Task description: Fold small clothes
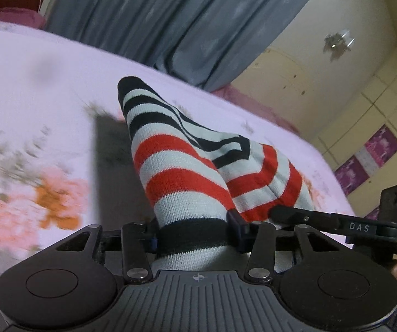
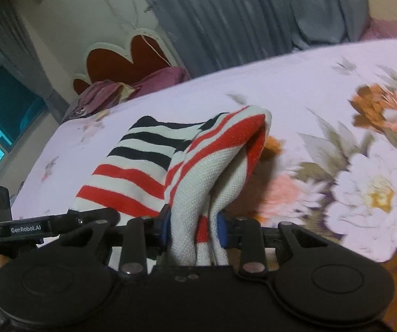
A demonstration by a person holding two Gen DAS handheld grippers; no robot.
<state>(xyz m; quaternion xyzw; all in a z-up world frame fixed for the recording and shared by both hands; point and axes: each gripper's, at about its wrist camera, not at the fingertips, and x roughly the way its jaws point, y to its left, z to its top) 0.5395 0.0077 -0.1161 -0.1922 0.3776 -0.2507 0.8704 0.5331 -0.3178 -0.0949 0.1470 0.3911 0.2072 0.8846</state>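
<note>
A small knit garment with red, white and black stripes (image 1: pixel 182 166) hangs bunched between both grippers above the bed. My left gripper (image 1: pixel 195 235) is shut on its black-banded edge. My right gripper (image 2: pixel 194 228) is shut on a white and red part of the same garment (image 2: pixel 198 166), which folds over in a loop ahead of the fingers. The right gripper's arm shows at the right of the left wrist view (image 1: pixel 337 221); the left gripper's arm shows at the left of the right wrist view (image 2: pixel 46 225).
The bed has a pale lilac floral sheet (image 1: pixel 32 96), also in the right wrist view (image 2: pixel 350 166). Grey curtains (image 1: pixel 157 13) hang behind it. A red heart-shaped headboard (image 2: pixel 121 63) and purple pillows (image 2: pixel 132 85) stand at the bed's far end.
</note>
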